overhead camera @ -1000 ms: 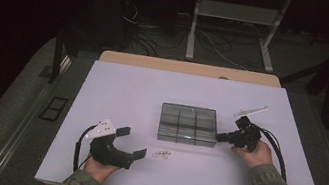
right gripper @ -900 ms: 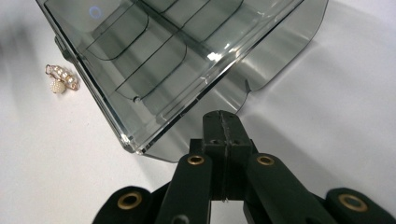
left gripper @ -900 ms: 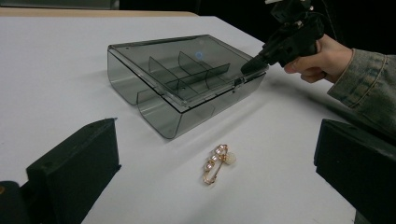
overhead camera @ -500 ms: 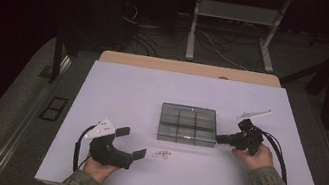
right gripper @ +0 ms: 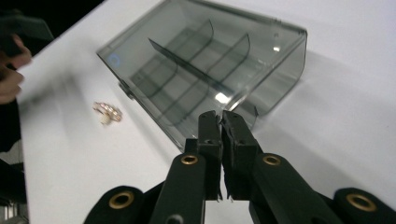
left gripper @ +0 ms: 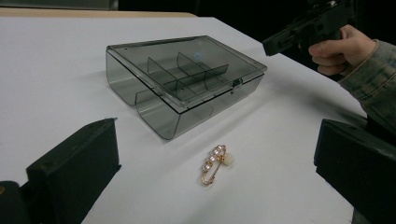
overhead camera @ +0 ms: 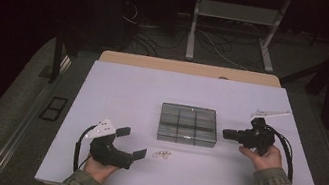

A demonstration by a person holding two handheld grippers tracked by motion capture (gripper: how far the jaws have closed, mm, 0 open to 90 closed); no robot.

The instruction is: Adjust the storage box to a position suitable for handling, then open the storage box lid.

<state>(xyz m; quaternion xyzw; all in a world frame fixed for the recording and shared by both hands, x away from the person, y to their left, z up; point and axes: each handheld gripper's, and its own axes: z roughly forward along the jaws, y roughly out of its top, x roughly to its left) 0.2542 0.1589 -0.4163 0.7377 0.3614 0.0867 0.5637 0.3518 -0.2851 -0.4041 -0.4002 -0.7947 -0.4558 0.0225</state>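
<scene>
Right gripper [overhead camera: 227, 133] hung just off the box's [overhead camera: 188, 124] 3 o'clock side, clear of the wall and not touching. Its jaws stood almost together with a thin slit between them, having just opened a shade, and nothing lay in that slit; the right gripper view confirmed the tips [right gripper: 221, 122] bare, aimed at the near corner of the box [right gripper: 205, 65]. Judgement: it was placed there to work the closed lid or steady the box, not to carry anything.

Left gripper [overhead camera: 133, 142] sat low near the table's [overhead camera: 123, 85] 7 o'clock corner, jaws spread wide and holding nothing. The brooch [overhead camera: 162, 154] lay flat on the table just beyond the gripper's forward jaw, at the box's 7 o'clock. In the left gripper view it lay [left gripper: 215, 163] ahead of and between the open jaws, untouched. Judgement: the wide spread and low aim suited a pick of the brooch, with the box as its likely destination.

Box: smoked clear plastic, lid shut with the catch [left gripper: 237, 82] toward the person, dividers visible inside, compartments apparently empty.

Surface: plain white tabletop, matte, bare apart from these items, with a wooden edge strip [overhead camera: 187, 68] at 12 o'clock. Room: dark, grey carpet, loose cables [overhead camera: 214, 42] and a white metal stand [overhead camera: 231, 30] on the floor beyond the table.
</scene>
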